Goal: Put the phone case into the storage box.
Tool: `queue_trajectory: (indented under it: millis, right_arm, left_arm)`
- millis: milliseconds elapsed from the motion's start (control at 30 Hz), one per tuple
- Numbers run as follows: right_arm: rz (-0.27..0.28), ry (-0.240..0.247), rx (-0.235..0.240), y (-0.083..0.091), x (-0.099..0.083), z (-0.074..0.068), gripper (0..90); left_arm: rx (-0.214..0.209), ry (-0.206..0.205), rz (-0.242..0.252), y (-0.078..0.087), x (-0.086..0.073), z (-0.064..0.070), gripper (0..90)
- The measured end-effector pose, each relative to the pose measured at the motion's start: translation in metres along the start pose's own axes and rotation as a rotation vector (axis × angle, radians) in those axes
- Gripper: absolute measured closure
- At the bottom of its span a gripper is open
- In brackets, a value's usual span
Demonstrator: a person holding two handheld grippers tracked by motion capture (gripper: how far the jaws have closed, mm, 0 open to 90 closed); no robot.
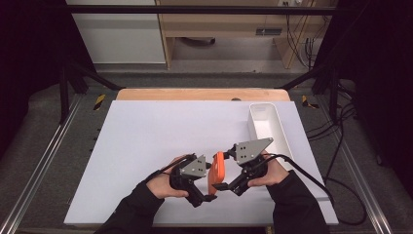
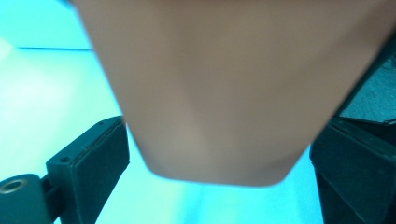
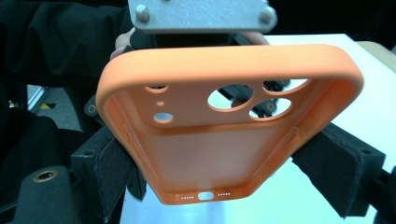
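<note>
orange silicone forms the one phone case [image 1: 218,172] seen here, held on edge above the near part of the white table [image 1: 146,141], between the two grippers. one white tray [image 1: 267,125] is set at the far right of the table, well apart from the case. two hands are counted: the left hand [image 1: 163,184] and the right hand [image 1: 272,171] come in from the bottom edge in black sleeves, angled towards each other. the left gripper [image 1: 208,196] is pointed right at the case's near end; the right gripper [image 1: 220,185] is pointed left and down at it. in the right gripper view the case [image 3: 224,126] is pinched across its sides by the jaws, and its inner face, camera holes and port openings are shown. in the left gripper view the case [image 2: 224,88] is a blurred tan shape between jaws that are set apart; whether they touch it cannot be told.
</note>
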State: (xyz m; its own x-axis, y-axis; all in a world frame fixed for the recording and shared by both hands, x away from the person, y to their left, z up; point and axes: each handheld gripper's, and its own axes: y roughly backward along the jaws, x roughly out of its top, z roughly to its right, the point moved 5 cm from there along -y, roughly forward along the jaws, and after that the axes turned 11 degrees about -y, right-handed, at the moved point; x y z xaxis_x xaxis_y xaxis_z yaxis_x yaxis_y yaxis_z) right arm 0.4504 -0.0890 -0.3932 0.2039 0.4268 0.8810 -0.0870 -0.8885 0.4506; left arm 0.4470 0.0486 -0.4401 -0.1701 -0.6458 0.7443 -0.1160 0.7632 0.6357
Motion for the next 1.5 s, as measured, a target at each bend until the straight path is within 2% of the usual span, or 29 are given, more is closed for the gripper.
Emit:
queue_trajectory:
  millis: [233, 400, 633, 1033, 1300, 1500]
  right_arm:
    - [0.010, -0.007, -0.049, 0.010, 0.001, 0.005, 16.0]
    - [0.020, -0.023, -0.086, 0.018, 0.001, 0.009, 16.0]
    - [0.026, -0.038, -0.140, 0.029, 0.003, 0.012, 15.9]
    - [0.028, -0.075, -0.226, 0.041, 0.004, 0.020, 15.8]
    - [0.034, -0.095, -0.271, 0.049, 0.005, 0.022, 15.8]
    - [0.052, -0.108, -0.293, 0.055, 0.008, 0.023, 15.8]
  left_arm:
    - [0.047, 0.042, -0.014, 0.013, -0.014, -0.004, 2.2]
    - [0.104, 0.091, -0.009, 0.027, -0.028, -0.008, 1.7]
    - [0.206, 0.176, 0.012, 0.051, -0.052, -0.013, 1.4]
    - [0.371, 0.296, -0.010, 0.077, -0.094, -0.021, 0.0]
    - [0.445, 0.358, -0.010, 0.094, -0.116, -0.020, 0.0]
    - [0.494, 0.409, 0.008, 0.107, -0.130, -0.021, 0.0]
